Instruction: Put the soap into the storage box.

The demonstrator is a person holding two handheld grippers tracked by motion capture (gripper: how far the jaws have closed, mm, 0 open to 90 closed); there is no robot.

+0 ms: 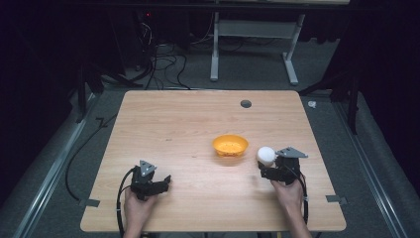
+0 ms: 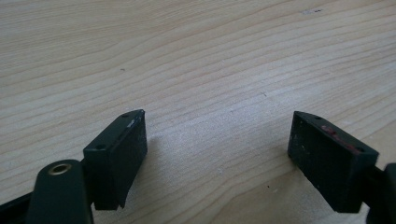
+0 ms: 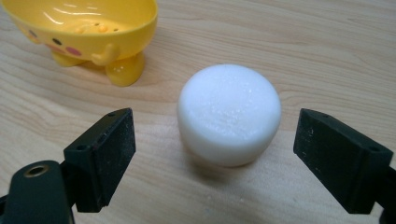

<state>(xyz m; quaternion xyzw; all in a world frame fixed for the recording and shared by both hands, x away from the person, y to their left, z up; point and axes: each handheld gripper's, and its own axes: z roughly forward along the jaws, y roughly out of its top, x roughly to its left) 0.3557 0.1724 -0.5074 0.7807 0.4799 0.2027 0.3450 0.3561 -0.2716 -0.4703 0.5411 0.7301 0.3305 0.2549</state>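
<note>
High view: the right gripper point(image 1: 268, 171) sits just behind a white foam puck point(image 1: 266, 155), near a yellow plastic bowl point(image 1: 230, 145); left gripper point(image 1: 159, 184) idle, wide. Right gripper view: puck point(image 3: 229, 113) stands on the wooden worktop point(image 3: 303, 56) between wide, untouching fingers point(image 3: 105, 151); likely light, squashy; pinch its curved sides gently.

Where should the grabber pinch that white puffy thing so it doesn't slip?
Probably pinch the white foam puck across its round side wall, low down, one pad on each side. It stands flat on the table, and the right gripper has open jaws either side of it. Come from that near side; the yellow bowl stands behind.
</note>
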